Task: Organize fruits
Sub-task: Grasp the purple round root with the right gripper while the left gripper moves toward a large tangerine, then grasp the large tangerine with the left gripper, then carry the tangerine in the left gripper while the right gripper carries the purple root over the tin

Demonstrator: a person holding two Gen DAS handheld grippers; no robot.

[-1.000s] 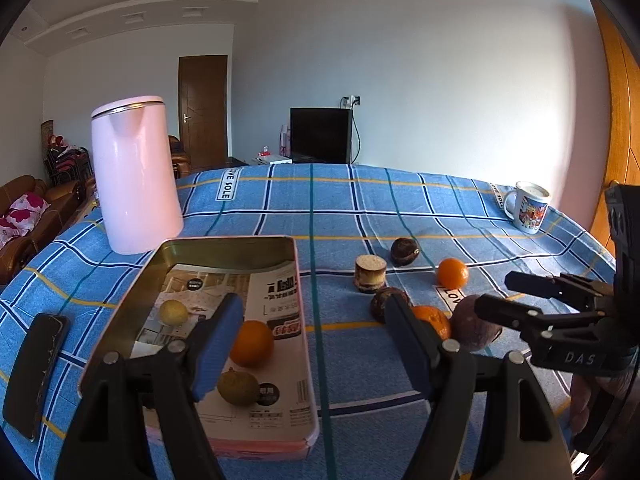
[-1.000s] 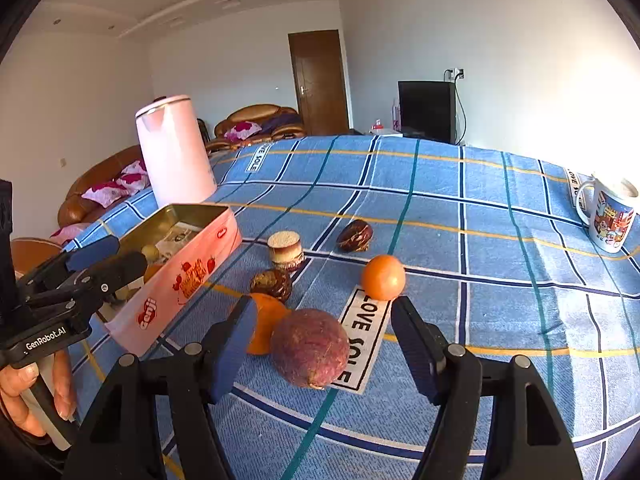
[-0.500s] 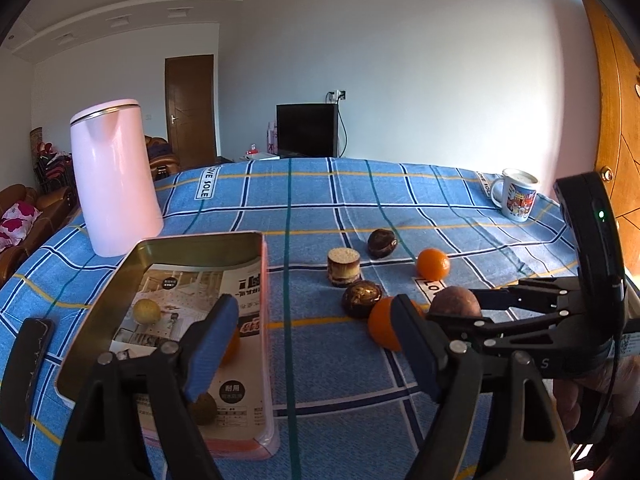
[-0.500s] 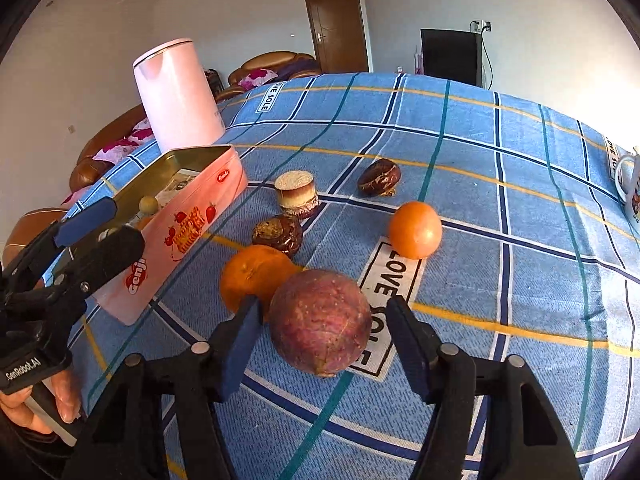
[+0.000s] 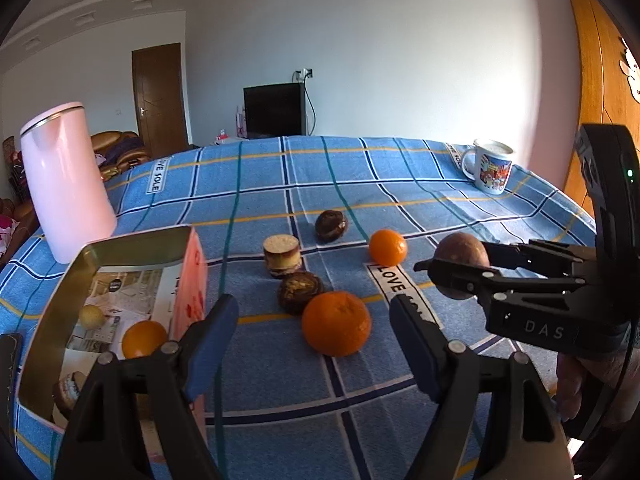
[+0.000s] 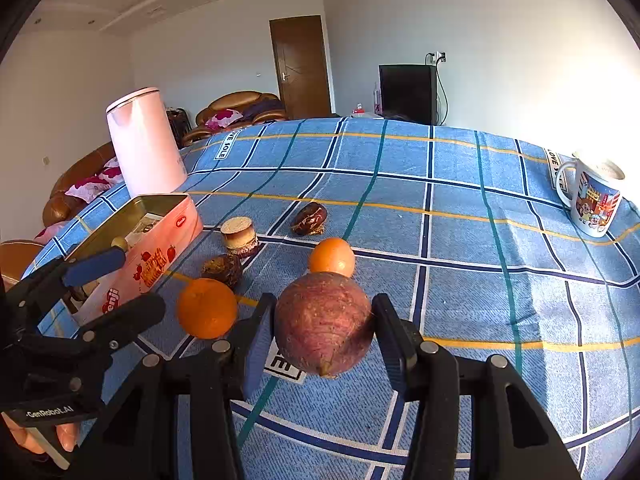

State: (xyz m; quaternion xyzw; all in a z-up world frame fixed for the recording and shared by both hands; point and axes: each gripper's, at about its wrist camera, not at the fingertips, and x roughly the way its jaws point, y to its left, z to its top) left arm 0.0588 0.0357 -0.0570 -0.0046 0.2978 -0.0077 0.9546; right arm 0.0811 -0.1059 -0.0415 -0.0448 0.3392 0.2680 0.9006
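- Counting on the blue checked tabletop point(image 6: 460, 216): two oranges out on the cloth, the big orange point(image 5: 336, 323) nearest the left tool and the small orange point(image 5: 387, 247) further back, plus one purple-brown fruit point(image 6: 323, 323).
- Three brown pastries are sitting out too: a layered cake point(image 5: 281, 255), a dark bun point(image 5: 299, 291) and a glossy one point(image 5: 331, 225).
- One pink tin point(image 5: 132, 248) is lying open on the left, holding an orange, a pale yellow fruit and something dark in its near corner.
- One pink kettle point(image 5: 66, 180) is standing behind the tin; one printed mug point(image 6: 594, 200) is sitting far right.
- The right tool point(image 6: 322, 340) is clamping the purple-brown fruit, both pads pressing on its sides, and the fruit is looking lifted off the cloth.
- A second ago that fruit was resting on the cloth between wide fingers; now they are squeezed in on it.
- The left tool point(image 5: 312, 344) is standing wide apart with nothing gripped; the big orange is lying just ahead, between its fingers' line.
- It has swung right from over the tin.
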